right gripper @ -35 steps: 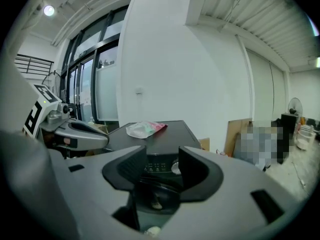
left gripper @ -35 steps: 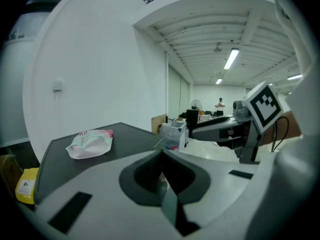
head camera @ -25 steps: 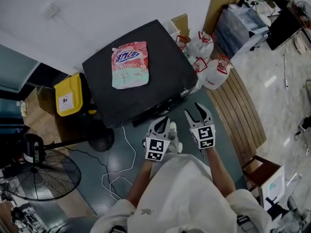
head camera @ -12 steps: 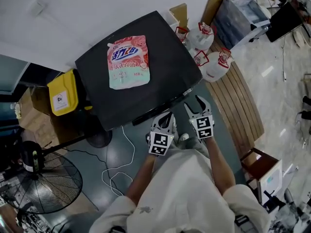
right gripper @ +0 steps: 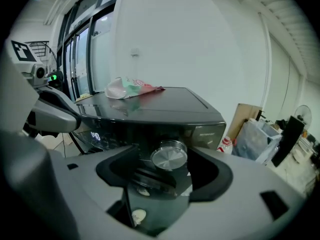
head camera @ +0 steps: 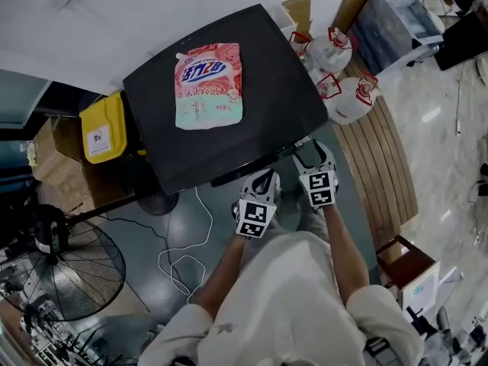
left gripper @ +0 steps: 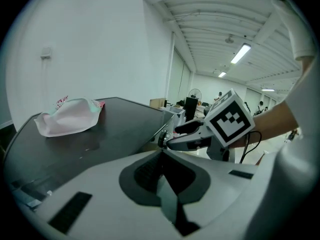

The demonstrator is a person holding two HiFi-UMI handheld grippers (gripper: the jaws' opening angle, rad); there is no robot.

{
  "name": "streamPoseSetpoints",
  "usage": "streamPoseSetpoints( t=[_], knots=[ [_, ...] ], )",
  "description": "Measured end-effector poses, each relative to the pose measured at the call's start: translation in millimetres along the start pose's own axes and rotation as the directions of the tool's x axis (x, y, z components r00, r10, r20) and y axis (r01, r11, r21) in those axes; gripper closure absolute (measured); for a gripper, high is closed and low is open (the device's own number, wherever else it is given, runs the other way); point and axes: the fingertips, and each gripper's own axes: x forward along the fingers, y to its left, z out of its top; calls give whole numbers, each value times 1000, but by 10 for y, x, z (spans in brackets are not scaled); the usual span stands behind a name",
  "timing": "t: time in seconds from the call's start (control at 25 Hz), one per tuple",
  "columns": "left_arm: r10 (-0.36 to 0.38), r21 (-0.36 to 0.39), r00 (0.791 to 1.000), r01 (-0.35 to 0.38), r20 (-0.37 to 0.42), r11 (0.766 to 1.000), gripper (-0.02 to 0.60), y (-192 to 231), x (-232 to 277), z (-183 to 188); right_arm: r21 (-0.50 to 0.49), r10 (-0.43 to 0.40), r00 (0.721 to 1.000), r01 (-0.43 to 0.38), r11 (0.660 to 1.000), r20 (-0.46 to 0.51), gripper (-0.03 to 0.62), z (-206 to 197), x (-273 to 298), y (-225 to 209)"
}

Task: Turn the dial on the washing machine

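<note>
Pouch (head camera: pixel 208 85) on washer (head camera: pixel 284 90) | right claw (head camera: pixel 313 150) opening around dial (right gripper: pixel 169 155) | left claw (left gripper: pixel 161 152) closed

Head view steeply down over washing machine (head camera: pixel 278 75); both gripper views low, close, sharing its top.

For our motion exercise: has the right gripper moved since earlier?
Yes. The right gripper has closed in on the black washing machine's front edge; its jaws are opening, the silver round dial between them.

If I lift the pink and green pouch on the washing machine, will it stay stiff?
The pink and green plastic pouch lies slumped and creased, so it would probably flop when lifted. Its smooth film may also slip in a grip.
</note>
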Motion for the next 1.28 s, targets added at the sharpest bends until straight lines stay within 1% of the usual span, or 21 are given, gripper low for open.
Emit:
streamPoseSetpoints(
  t=[0.2, 0.36, 0.52, 0.68, 0.96, 1.28],
  knots=[
    [54, -21, 999, -54, -8, 998, 569, 7, 44, 0, -17, 27, 1000, -27, 999, -2, 261, -40, 169, -1],
    [81, -33, 996, -82, -25, 996, 569, -44, 83, -35, -9, 43, 999, -43, 999, -15, 264, -93, 238, -32],
    [102, -40, 994, -103, -28, 994, 568, -115, 112, -14, -2, 45, 999, -45, 999, -21, 303, -155, 261, -88],
    [119, -46, 993, -120, -28, 992, 568, -147, 150, 6, 0, 63, 998, -63, 998, -13, 315, -135, 272, -88],
    [150, -61, 988, -151, -25, 987, 569, -147, 187, 34, 66, 110, 994, -109, 992, -14, 317, -178, 280, -125],
    [166, -81, 986, -167, -25, 983, 568, -153, 211, 7, 199, 181, 983, -180, 963, 11, 318, -154, 294, -131]
  ],
)
